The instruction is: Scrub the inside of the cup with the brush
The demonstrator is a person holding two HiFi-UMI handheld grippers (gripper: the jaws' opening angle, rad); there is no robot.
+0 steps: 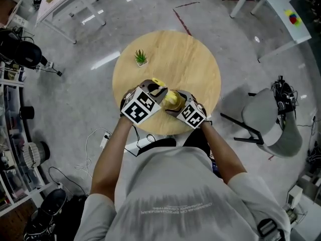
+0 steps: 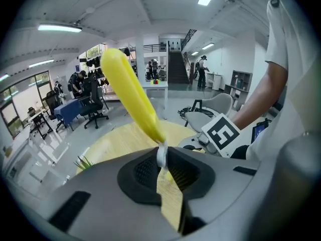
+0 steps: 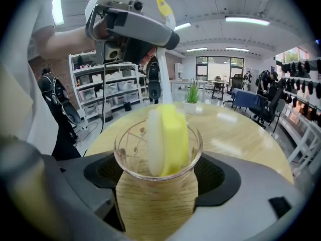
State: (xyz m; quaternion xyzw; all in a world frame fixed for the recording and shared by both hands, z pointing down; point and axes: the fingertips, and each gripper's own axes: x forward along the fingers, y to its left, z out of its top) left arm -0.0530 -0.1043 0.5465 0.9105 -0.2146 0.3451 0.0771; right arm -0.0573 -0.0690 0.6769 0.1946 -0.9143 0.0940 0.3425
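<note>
Clear glass cup [image 3: 158,152] holds the yellow-and-white sponge head of the brush [image 3: 168,134], which sticks up past the rim. Cup is over the round wooden table [image 1: 195,64], toward its 6 o'clock edge. Right gripper [image 3: 156,179] jaws are clamped on the cup's sides. Left gripper [image 2: 163,167] jaws are nearly together, pinching the brush's thin white neck just below the yellow handle. Small potted plant [image 1: 141,57] stands at 11 o'clock on the table.
</note>
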